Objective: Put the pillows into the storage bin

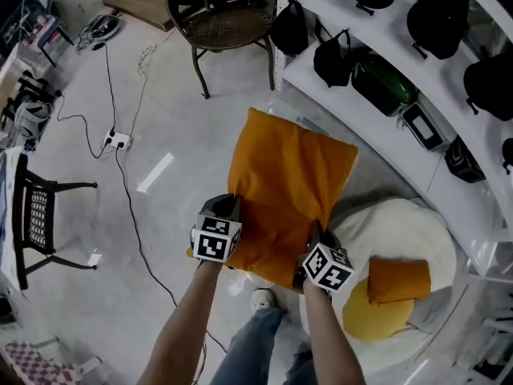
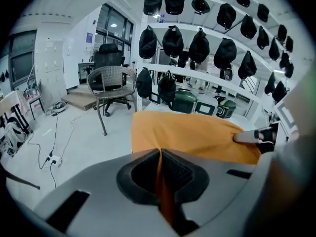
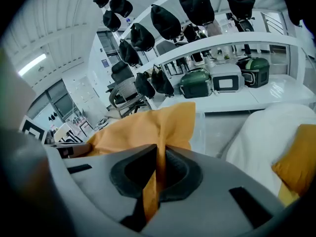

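Pillow (image 1: 284, 191), orange, held spread out above the floor (image 1: 168, 135). My left gripper (image 1: 231, 208) is clamped on its near left edge, and my right gripper (image 1: 315, 235) on its near right edge. To the right, a second orange pillow (image 1: 398, 279) lies on a white beanbag (image 1: 409, 223).

Head view: steeply down over pillow (image 1: 280, 183).
Gripper views: close along jaws, toward shelves (image 1: 361, 131).
Shared: pillow, shelves.

The floor (image 1: 176, 95) carries a wicker chair (image 1: 220, 22), a cabled power strip (image 1: 118, 141) and a white round cushion (image 1: 401, 227), on which a small orange pillow (image 1: 398, 279) lies.
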Motion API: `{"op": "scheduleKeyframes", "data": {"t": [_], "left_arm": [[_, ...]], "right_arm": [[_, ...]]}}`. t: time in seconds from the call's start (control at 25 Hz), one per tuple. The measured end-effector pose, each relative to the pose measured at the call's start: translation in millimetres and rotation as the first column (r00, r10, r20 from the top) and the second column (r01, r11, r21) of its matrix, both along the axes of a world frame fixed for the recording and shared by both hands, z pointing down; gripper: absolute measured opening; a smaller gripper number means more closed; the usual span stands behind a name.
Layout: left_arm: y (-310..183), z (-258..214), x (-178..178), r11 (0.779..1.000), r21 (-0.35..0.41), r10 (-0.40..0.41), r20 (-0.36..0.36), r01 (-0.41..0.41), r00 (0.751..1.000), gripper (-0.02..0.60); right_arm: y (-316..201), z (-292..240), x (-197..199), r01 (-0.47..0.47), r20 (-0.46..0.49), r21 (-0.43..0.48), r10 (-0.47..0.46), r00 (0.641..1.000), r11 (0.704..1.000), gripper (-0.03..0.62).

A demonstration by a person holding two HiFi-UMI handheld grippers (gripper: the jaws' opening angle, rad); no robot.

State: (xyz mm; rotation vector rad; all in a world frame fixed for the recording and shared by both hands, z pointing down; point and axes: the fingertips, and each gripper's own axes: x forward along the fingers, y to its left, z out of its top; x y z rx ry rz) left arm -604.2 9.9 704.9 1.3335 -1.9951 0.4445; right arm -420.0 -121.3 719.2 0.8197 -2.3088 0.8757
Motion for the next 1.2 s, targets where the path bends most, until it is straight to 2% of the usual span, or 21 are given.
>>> {"op": "scheduleKeyframes", "data": {"t": [0.24, 0.44, 0.56, 0.64, 0.72, 0.84, 1.04, 1.2], "left_arm": [[-3, 46, -30, 0.999, -0.048, 0.02, 0.033, -0.018, 0.999, 0.028], [-4, 74, -29, 0.997, -0.05, 0.053, 0.064, -0.05, 0.997, 0.028], [1, 87, -27, 0.994, -0.091, 0.058, 0.048, -0.053, 0.997, 0.028], [9, 94, -29, 0.991, -0.132, 0.028, 0.043, -0.022, 0.999, 0.044], [15, 91, -36, 0.989, -0.141, -0.032, 0.051, 0.039, 0.998, 0.095], [14, 74, -36, 0.992, -0.101, -0.07, 0.058, 0.075, 0.996, 0.103], [9, 44, -17, 0.995, -0.068, -0.068, 0.035, 0.07, 0.997, 0.13], [-3, 16, 11, 0.999, -0.02, -0.046, 0.046, 0.047, 0.998, 0.133]], "right_arm": [[-1, 40, -21, -0.03, -0.05, -0.006, 0.03, 0.998, 1.0, 0.033], [5, 75, -12, -0.013, -0.124, -0.03, 0.009, 0.992, 0.999, 0.057], [12, 86, -6, 0.001, -0.153, -0.035, -0.006, 0.988, 0.999, 0.059], [16, 91, -3, 0.005, -0.165, -0.056, -0.014, 0.986, 0.998, 0.111], [21, 91, -1, 0.008, -0.163, -0.076, -0.02, 0.986, 0.997, 0.228], [24, 77, 3, 0.025, -0.127, -0.053, -0.031, 0.991, 0.998, 0.246], [27, 49, 1, 0.065, -0.05, -0.034, -0.067, 0.997, 0.997, 0.312], [23, 20, 12, 0.074, -0.004, -0.01, -0.074, 0.997, 0.997, 0.32]]}}
